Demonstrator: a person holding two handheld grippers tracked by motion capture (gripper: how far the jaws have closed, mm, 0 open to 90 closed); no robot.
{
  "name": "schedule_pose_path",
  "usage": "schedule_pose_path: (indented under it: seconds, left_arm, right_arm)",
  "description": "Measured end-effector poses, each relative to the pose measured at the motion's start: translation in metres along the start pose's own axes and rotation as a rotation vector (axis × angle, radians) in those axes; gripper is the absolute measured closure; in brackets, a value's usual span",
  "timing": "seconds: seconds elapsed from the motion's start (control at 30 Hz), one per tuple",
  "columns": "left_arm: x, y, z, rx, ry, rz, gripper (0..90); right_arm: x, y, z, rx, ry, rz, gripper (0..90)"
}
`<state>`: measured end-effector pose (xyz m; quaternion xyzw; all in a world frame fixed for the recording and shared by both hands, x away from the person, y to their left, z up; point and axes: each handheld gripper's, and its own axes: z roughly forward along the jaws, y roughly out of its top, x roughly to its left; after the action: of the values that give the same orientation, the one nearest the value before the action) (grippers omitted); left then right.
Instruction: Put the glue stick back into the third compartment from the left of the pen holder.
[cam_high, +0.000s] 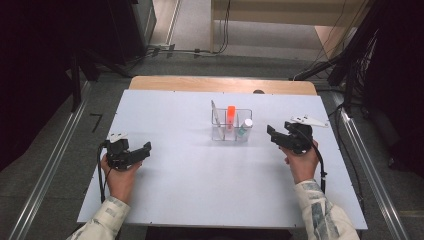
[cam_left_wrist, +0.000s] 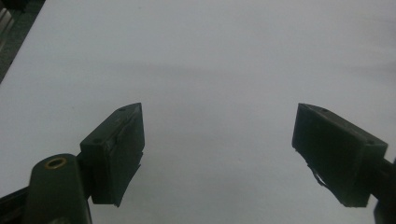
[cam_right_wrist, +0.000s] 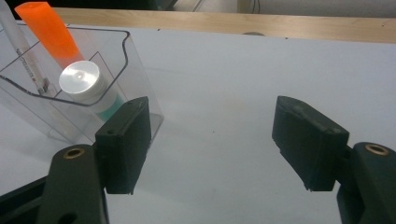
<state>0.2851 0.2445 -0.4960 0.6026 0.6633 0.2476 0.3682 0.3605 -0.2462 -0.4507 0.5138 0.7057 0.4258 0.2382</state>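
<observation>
High view: a white bench (cam_high: 200, 175) carries a clear plastic organizer (cam_high: 231, 126) near its middle, a little toward the far side. In the organizer stand an orange tube (cam_high: 231, 116), a white pen-like stick (cam_high: 214, 112) that leans at the left end, and a white-capped bottle (cam_high: 245, 126) at the right end. The left gripper (cam_high: 142, 151) rests low over the bench at the left, well apart from the organizer, and a hand holds it from behind. The right gripper (cam_high: 272, 134) is at the right, near the organizer's right end but not touching it.

Left gripper view: the two black fingers (cam_left_wrist: 116, 154) stand wide apart. Between them is just bare white bench (cam_left_wrist: 210, 70), so the left gripper (cam_left_wrist: 218, 156) is open and holds nothing.

Right gripper view: the fingers (cam_right_wrist: 125, 142) of the right gripper (cam_right_wrist: 215, 142) are also wide apart, with nothing between them, only the bench surface (cam_right_wrist: 224, 84). The organizer (cam_right_wrist: 123, 51) is at the upper left, just beyond the left finger. Inside it, the white-capped bottle (cam_right_wrist: 83, 81) sits in the nearest compartment, the orange tube (cam_right_wrist: 49, 32) leans behind it, and the white stick (cam_right_wrist: 21, 46) is farther left.
</observation>
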Motion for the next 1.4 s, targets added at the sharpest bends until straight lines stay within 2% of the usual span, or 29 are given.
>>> schedule_pose_path:
  seconds: [0.2,0.37,0.57,0.67,0.9,1.4]
  left_arm:
    - [-0.002,-0.001,0.0,0.004,0.009,0.01,17.7]
    - [-0.003,-0.003,-0.003,0.002,0.015,0.022,17.7]
    - [-0.003,-0.005,-0.007,0.002,0.018,0.036,17.7]
    - [-0.004,-0.006,-0.008,0.003,0.013,0.042,17.7]
    - [-0.005,-0.008,-0.01,0.007,-0.006,0.031,17.7]
    - [-0.006,-0.013,-0.017,0.019,-0.027,0.04,17.7]
  right_arm:
    - [-0.006,-0.008,-0.006,0.012,-0.003,0.001,26.3]
    - [-0.013,-0.019,-0.014,0.03,-0.017,-0.017,26.2]
    - [-0.027,-0.03,-0.026,0.044,-0.041,-0.01,26.2]
    - [-0.033,-0.035,-0.033,0.05,-0.049,-0.001,26.2]
    - [-0.04,-0.046,-0.042,0.076,-0.056,-0.011,26.1]
    - [-0.057,-0.063,-0.062,0.125,-0.078,-0.019,25.4]
